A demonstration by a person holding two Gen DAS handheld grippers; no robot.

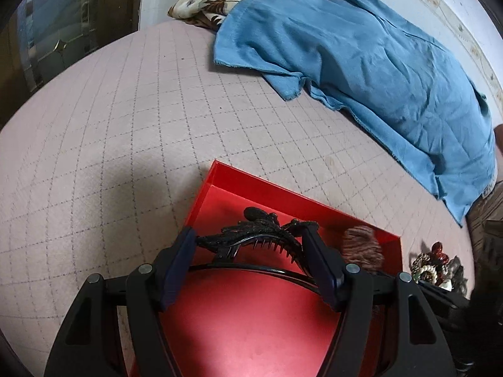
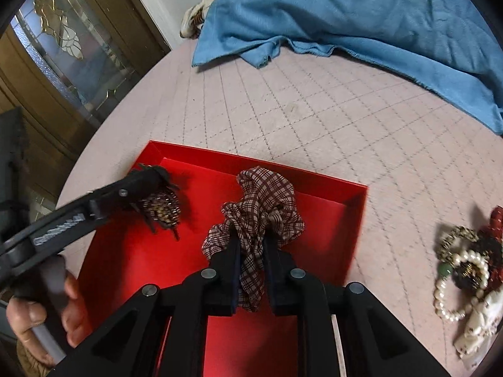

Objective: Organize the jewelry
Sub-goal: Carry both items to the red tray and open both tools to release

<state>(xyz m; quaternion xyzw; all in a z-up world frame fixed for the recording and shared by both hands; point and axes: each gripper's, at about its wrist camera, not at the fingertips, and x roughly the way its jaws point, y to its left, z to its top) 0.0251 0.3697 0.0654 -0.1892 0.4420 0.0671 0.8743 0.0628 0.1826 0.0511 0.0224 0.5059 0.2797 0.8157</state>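
Right tongs (image 2: 251, 245) nearest the lens, clamped tight on a plaid scrunchie (image 2: 264, 207), cloth bunched between the fingers and hanging over the red box (image 2: 345, 232), right half of it. Left tongs (image 1: 248, 245) pinch a black claw hair clip (image 1: 251, 235) end to end between the blue pads, jaws held wide by the clip, teeth pointing down, over the box's left part; whether it touches the box floor can't be told. Right view shows the same clip (image 2: 163, 210) with a gold beaded top, left of the scrunchie, apart from it. Person's hand (image 2: 47, 308) grips the left handle, near left. Box sits open on a pink quilted bed (image 2: 314, 110). Jewelry pile (image 2: 468, 270) lies on the bed right of the box: pearl strand, green bead, dark red and black pieces. Blue cloth (image 1: 361, 62) lies far right, floral fabric (image 1: 213, 3) beside it at the far edge.
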